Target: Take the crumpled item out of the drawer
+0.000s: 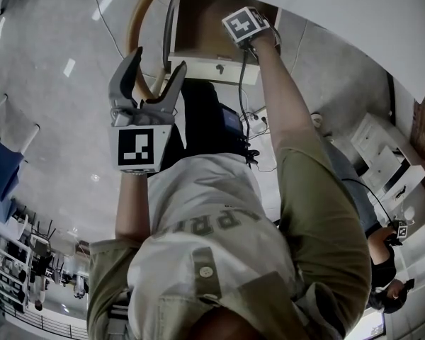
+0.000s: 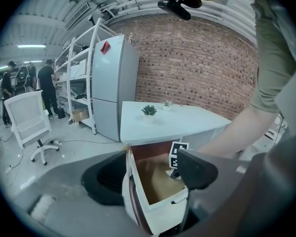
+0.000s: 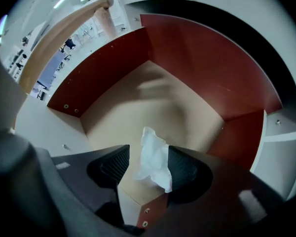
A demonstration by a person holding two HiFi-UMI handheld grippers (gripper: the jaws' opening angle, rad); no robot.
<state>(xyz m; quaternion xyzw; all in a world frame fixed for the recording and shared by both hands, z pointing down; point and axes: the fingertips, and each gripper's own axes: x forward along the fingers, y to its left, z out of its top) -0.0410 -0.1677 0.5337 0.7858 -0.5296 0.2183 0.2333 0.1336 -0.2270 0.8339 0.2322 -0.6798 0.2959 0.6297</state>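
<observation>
A person leans over an open drawer (image 1: pixel 212 69) under a white worktop (image 2: pixel 177 120), a two-jaw gripper in each hand. At the top of the head view, the right gripper (image 3: pixel 148 165) reaches down into the drawer, its marker cube showing just above the white front panel. In the right gripper view, the crumpled item (image 3: pixel 153 157), a white wad of tissue-like paper, stands on the tan drawer floor by a near corner, low in the centre of the frame. It sits between the right gripper's jaws, which stand apart. The wad brushes the jaw on the frame's right, and a clear gap shows on the other side, so nothing is pinched. Red-brown walls enclose the drawer floor.

The left gripper (image 1: pixel 157 66) hangs outside the drawer, at centre left of the head view, jaws spread wide and holding nothing. In the left gripper view a small potted plant (image 2: pixel 149 110) rests on the worktop. A pale fridge (image 2: pixel 113 88) stands against a brick wall (image 2: pixel 197 68) at upper centre. A white office chair (image 2: pixel 29 122) sits at the left edge.
</observation>
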